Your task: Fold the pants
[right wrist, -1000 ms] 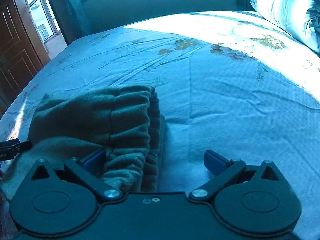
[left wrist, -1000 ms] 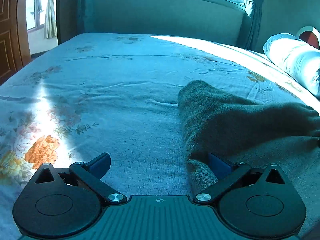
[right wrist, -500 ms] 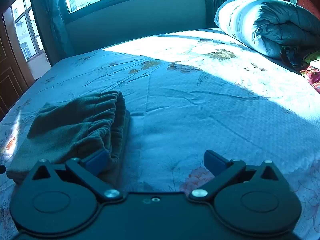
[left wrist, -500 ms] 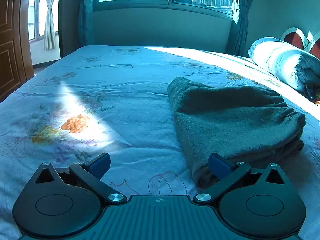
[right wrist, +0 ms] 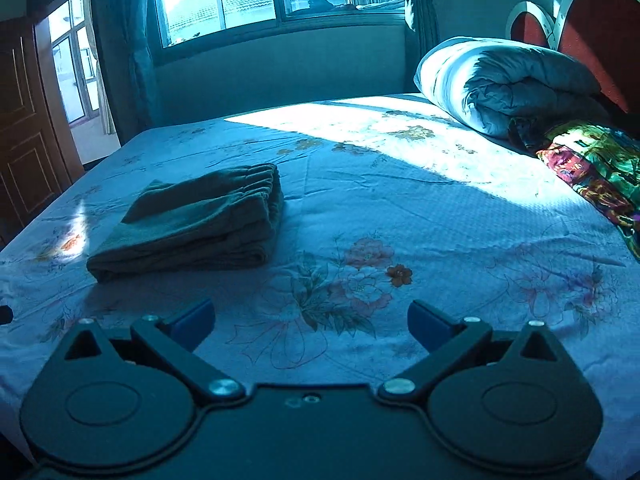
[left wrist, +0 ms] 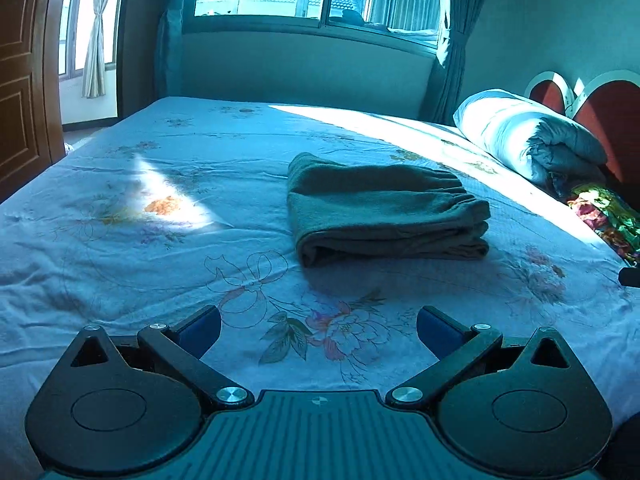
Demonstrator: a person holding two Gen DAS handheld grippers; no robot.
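Observation:
The dark green pants (left wrist: 384, 208) lie folded in a compact stack on the floral bed sheet (left wrist: 160, 240), elastic waistband on top toward the right. They also show in the right wrist view (right wrist: 200, 220), at the left. My left gripper (left wrist: 318, 328) is open and empty, well back from the pants, above the sheet. My right gripper (right wrist: 310, 322) is open and empty, back from the pants and to their right.
A rolled duvet (right wrist: 504, 84) and a colourful cloth (right wrist: 596, 168) lie at the headboard (right wrist: 592, 20) on the right. A window wall (left wrist: 304, 60) is beyond the bed. A wooden door (left wrist: 24, 80) stands at the left.
Both grippers have pulled back and up from the pants, which they were touching a second ago. The folded pants stay on the sheet.

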